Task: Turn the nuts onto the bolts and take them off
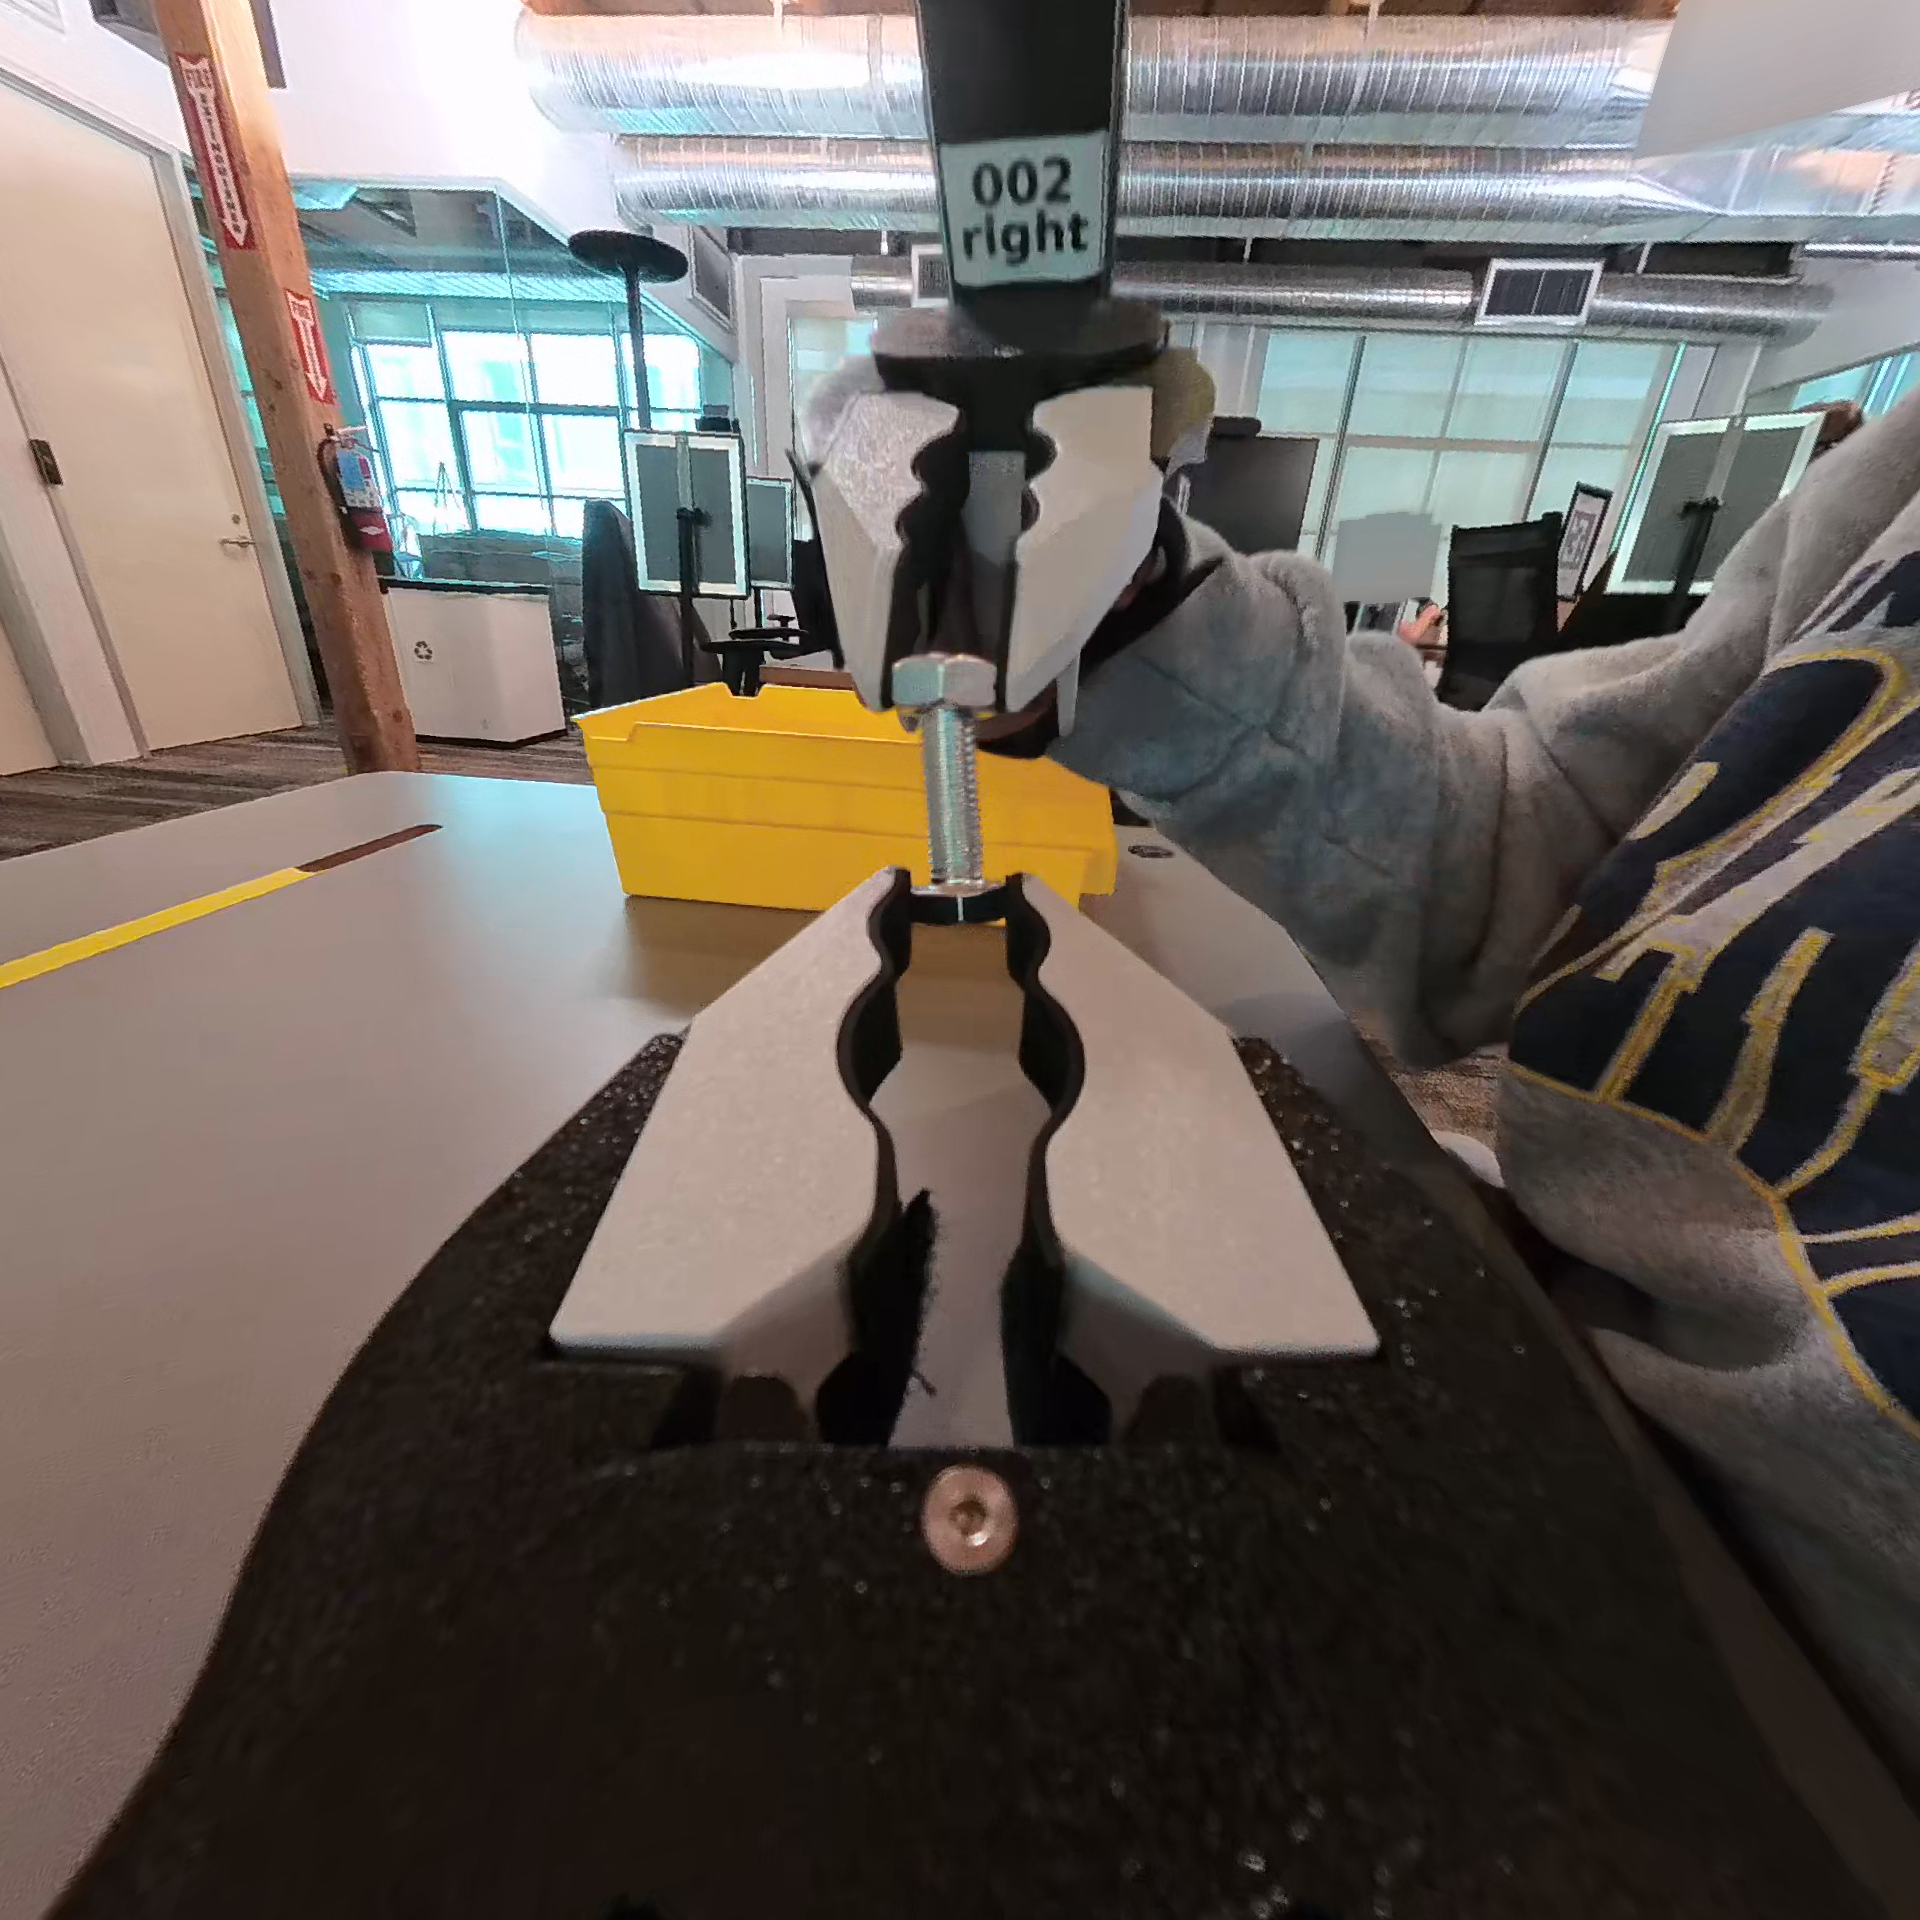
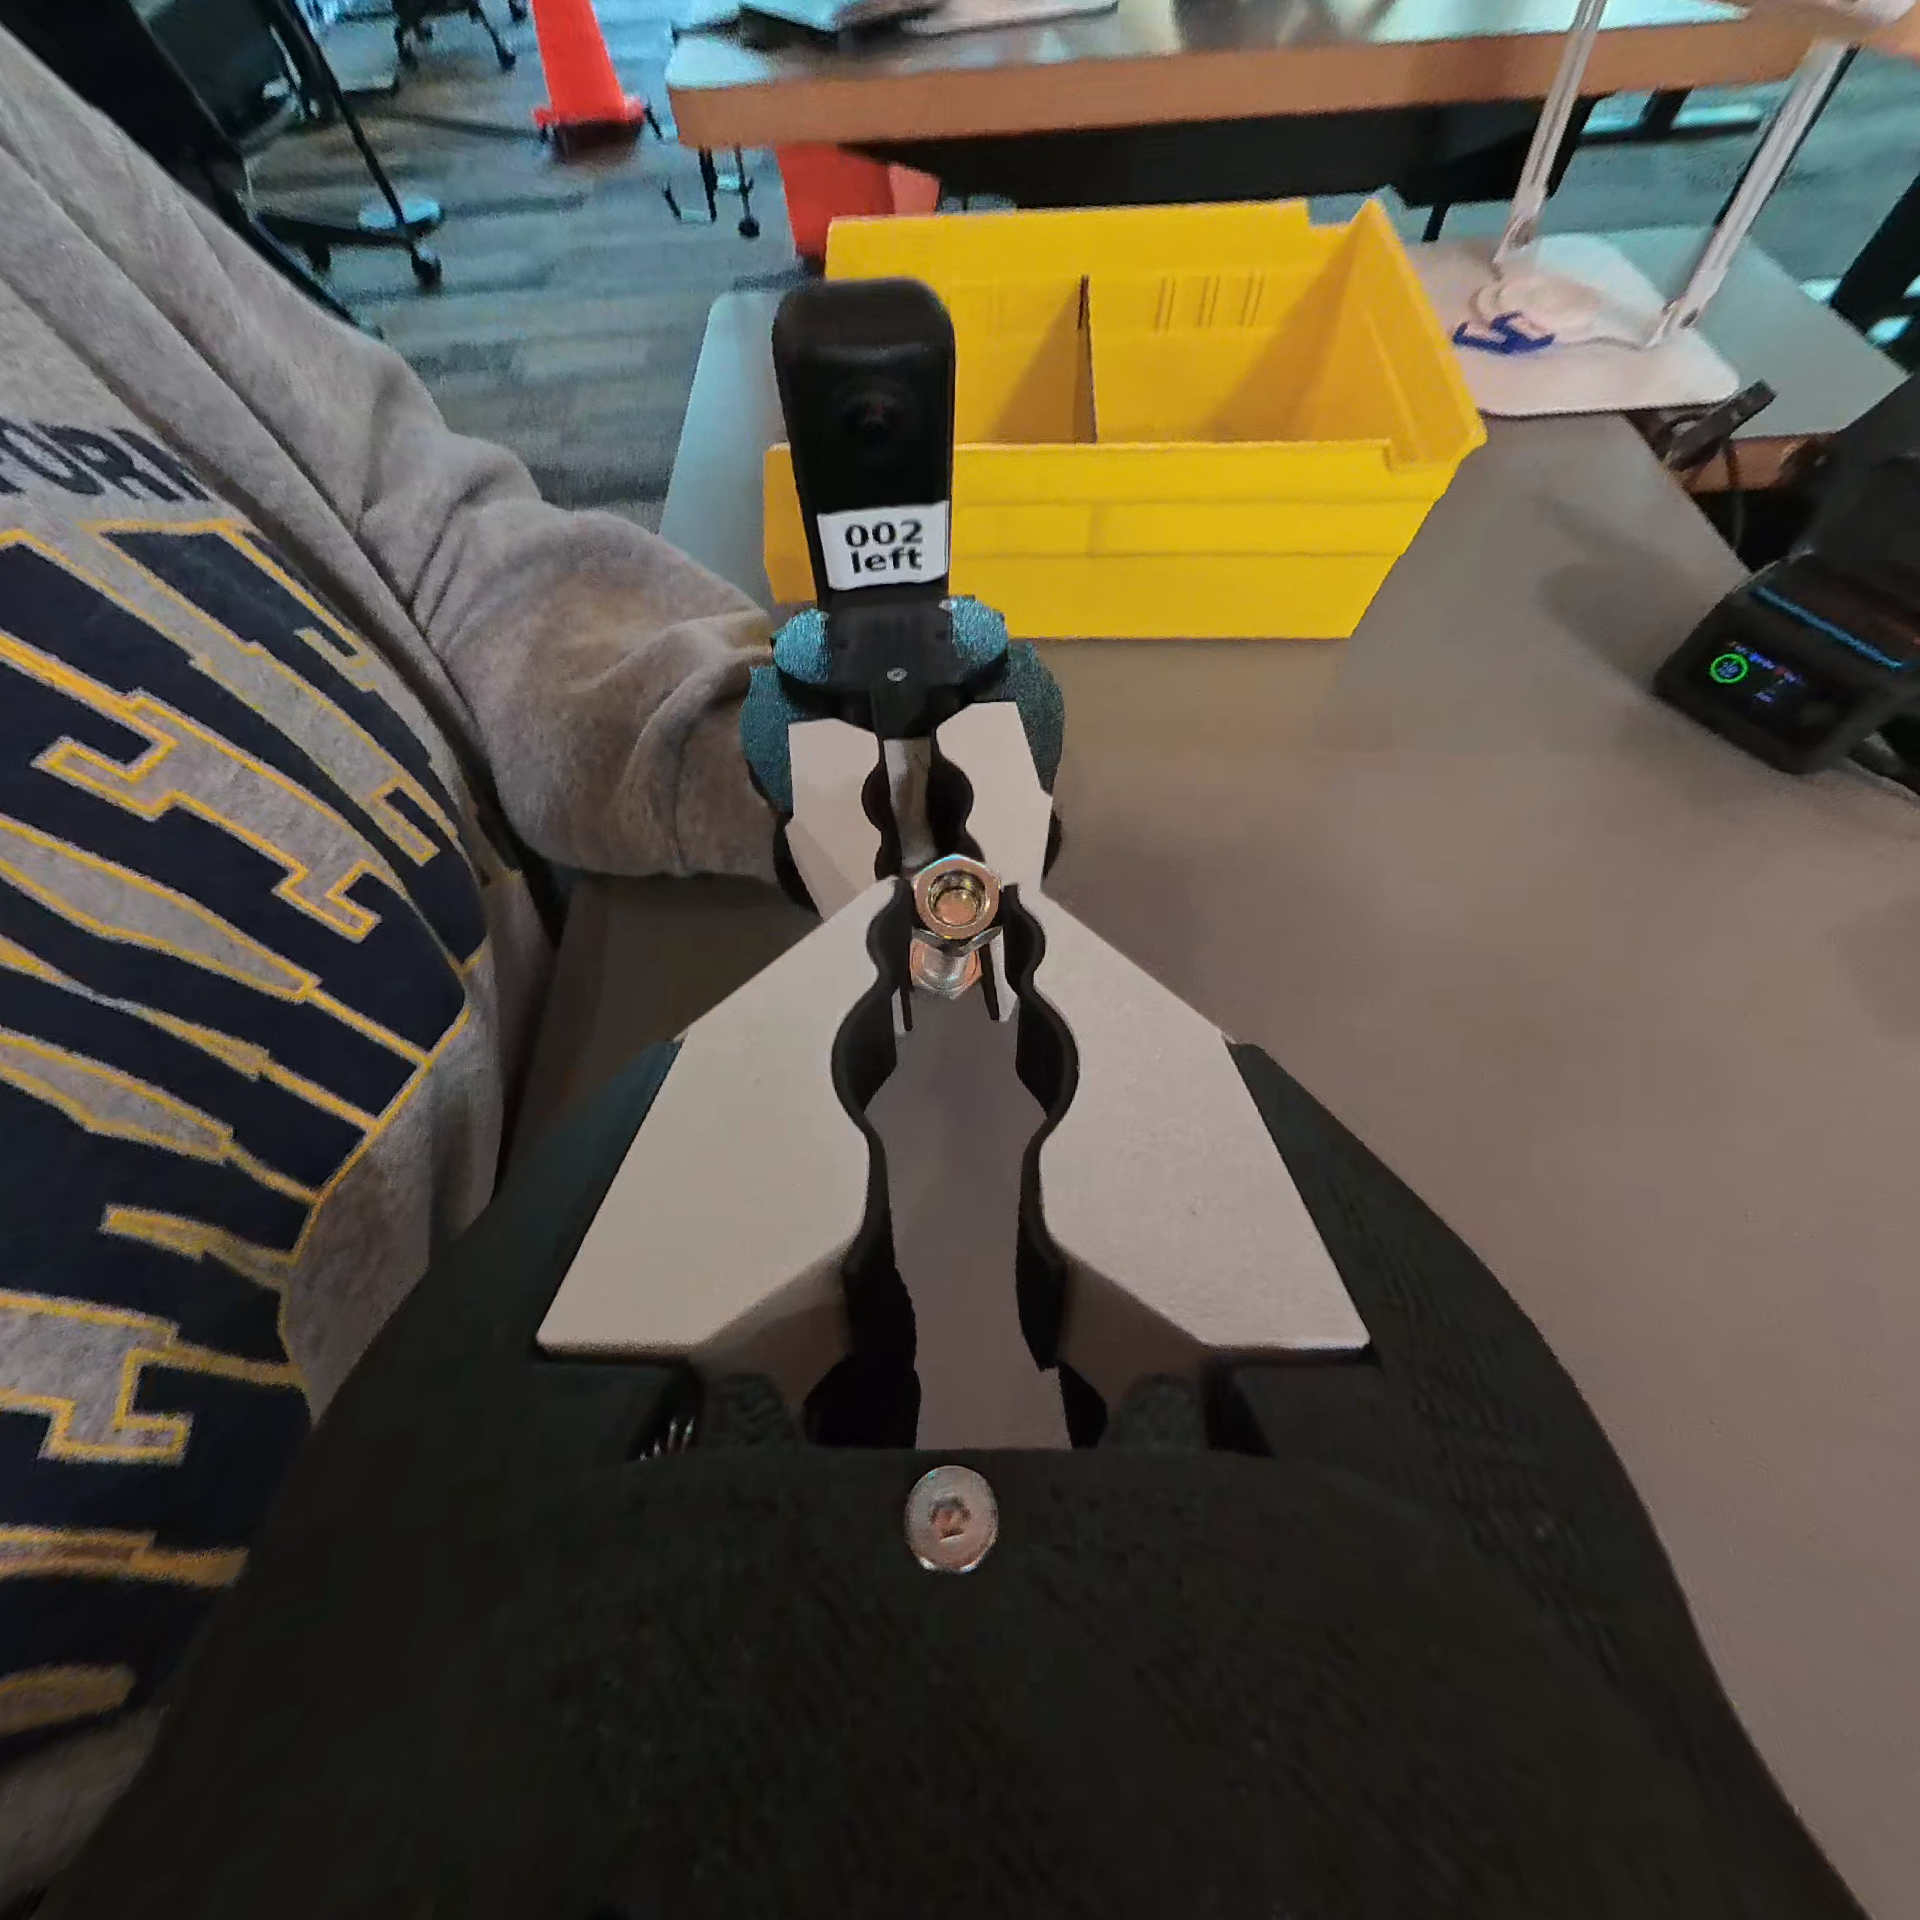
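Note:
A silver bolt (image 1: 953, 790) stands upright above the grey table (image 1: 312, 1039). My left gripper (image 1: 958, 896) is shut on a nut (image 1: 961, 906) at the lower end of the thread. My right gripper (image 1: 961, 691) comes down from above and is shut on the bolt's hex head. In the right wrist view my right gripper (image 2: 954, 896) grips the hex head (image 2: 954, 902). The nut (image 2: 940, 953) sits just below it, between the tips of the left gripper (image 2: 945, 1003) that reaches in from the far side.
A yellow bin (image 2: 1143, 540) with a divider stands on the table behind the grippers, also in the left wrist view (image 1: 748, 810). A black device with a lit screen (image 2: 1787, 675) sits at the right. A person's grey sleeve (image 2: 582, 675) is close on the left.

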### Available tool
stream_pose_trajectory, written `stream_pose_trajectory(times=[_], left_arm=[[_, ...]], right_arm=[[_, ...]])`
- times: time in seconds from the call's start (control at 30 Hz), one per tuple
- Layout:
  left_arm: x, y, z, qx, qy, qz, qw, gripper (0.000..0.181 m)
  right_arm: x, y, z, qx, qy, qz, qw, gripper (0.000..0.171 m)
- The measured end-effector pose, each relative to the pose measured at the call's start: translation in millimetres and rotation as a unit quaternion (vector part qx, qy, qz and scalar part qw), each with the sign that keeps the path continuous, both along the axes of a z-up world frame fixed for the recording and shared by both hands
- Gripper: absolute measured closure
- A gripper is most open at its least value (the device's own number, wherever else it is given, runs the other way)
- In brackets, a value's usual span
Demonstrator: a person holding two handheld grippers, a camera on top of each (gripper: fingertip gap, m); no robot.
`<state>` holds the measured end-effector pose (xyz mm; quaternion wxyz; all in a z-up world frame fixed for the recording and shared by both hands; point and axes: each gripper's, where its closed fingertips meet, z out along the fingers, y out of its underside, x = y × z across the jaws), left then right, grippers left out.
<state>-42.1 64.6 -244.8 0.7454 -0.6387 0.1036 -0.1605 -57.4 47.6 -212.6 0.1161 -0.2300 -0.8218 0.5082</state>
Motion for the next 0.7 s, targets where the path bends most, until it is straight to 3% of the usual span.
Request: stream_pose_trajectory(times=[0.33, 0.43, 0.57, 0.7], left_arm=[[11.6, -2.8, 0.5, -0.001, -0.007, -0.043, 0.999, 0.166], [5.7, -2.0, 1.4, 0.002, -0.012, -0.022, 1.0, 0.166], [-6.1, -0.8, 1.6, 0.0, -0.02, 0.015, 1.0, 0.166], [-3.8, 0.2, 0.2, -0.002, -0.006, 0.019, 1.0, 0.166]], right_arm=[[10.0, -3.5, 0.1, 0.0, -0.037, 0.033, 0.999, 0.155], [2.9, -2.7, 1.0, -0.026, -0.044, -0.025, 0.998, 0.155], [-11.3, -0.4, 1.6, -0.075, -0.051, -0.185, 0.978, 0.155], [-8.8, 1.4, 1.4, -0.075, -0.011, -0.242, 0.967, 0.155]])
